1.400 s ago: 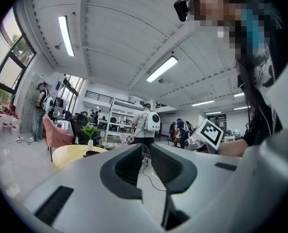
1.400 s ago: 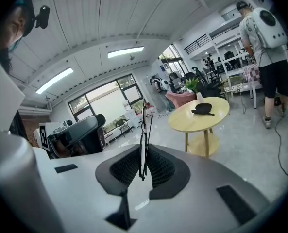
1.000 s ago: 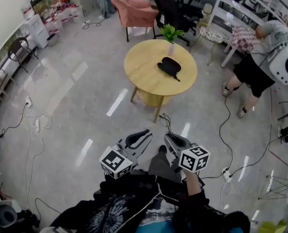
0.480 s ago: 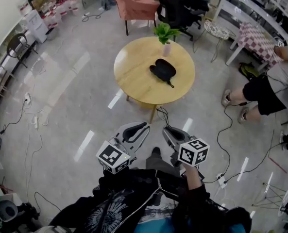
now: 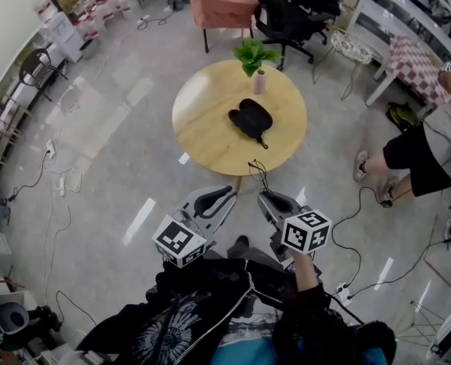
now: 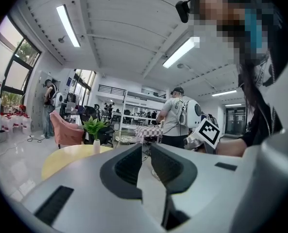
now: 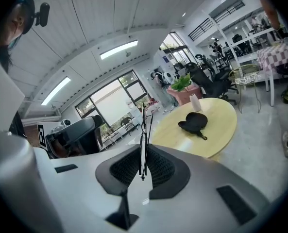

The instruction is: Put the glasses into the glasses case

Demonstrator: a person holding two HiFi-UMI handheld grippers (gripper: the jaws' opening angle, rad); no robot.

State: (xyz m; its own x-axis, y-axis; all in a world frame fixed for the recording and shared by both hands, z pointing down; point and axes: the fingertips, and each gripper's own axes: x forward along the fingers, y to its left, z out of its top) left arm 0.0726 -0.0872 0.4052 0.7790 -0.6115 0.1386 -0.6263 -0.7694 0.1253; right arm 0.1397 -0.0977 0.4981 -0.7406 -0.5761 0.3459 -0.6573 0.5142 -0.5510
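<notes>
Pinching the thin-framed glasses [image 7: 144,130] upright, the right claw [image 7: 143,165] presses its 2 jaws on them. The left claw [image 6: 144,164] is slightly spread and empty. Well ahead, the black glasses case [image 5: 249,118] lies open on the round desk [image 5: 202,120], near a potted plant [image 5: 253,58].

I find the thin-framed glasses [image 7: 144,125] folded, upright, clamped in the right gripper [image 7: 143,154]. The black case [image 5: 249,118] lies open on the table [image 5: 202,120].

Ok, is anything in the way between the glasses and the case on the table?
Nothing visible. The right gripper holds the glasses; only floor and tabletop lie before the open case. The potted plant stands behind it.
</notes>
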